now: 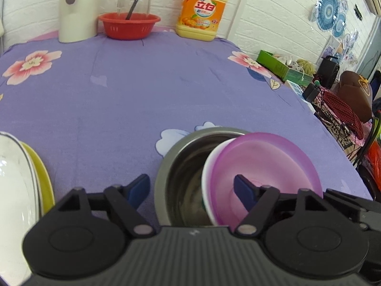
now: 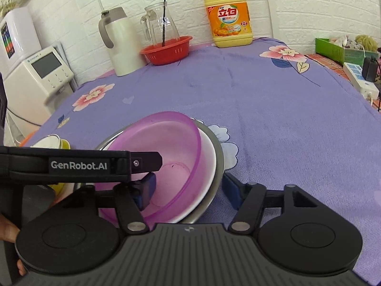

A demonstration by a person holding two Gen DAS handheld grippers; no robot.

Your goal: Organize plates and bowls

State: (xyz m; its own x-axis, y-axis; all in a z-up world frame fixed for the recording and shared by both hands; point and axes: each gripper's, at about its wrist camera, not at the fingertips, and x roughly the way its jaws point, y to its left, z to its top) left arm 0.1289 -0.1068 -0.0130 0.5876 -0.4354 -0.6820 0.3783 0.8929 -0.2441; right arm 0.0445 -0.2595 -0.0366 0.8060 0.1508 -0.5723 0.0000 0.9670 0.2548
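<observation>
A purple bowl (image 1: 266, 166) sits tilted inside a white bowl (image 1: 209, 169), both nested in a steel bowl (image 1: 181, 164) on the purple cloth. My left gripper (image 1: 191, 189) is open, its right finger inside the purple bowl, its left finger outside the steel bowl. My right gripper (image 2: 188, 190) is open and straddles the near rims of the purple bowl (image 2: 166, 143), white bowl (image 2: 209, 157) and steel bowl (image 2: 219, 152). A white plate (image 1: 14, 186) on a yellow plate (image 1: 44, 174) lies at the left edge.
At the back stand a white jug (image 2: 121, 45), a glass pitcher (image 2: 162, 23) in a red basket (image 2: 166, 50), and a yellow detergent bottle (image 2: 228, 19). A green box (image 2: 343, 52) and a power strip (image 2: 359, 81) lie right. An appliance (image 2: 40, 76) stands left.
</observation>
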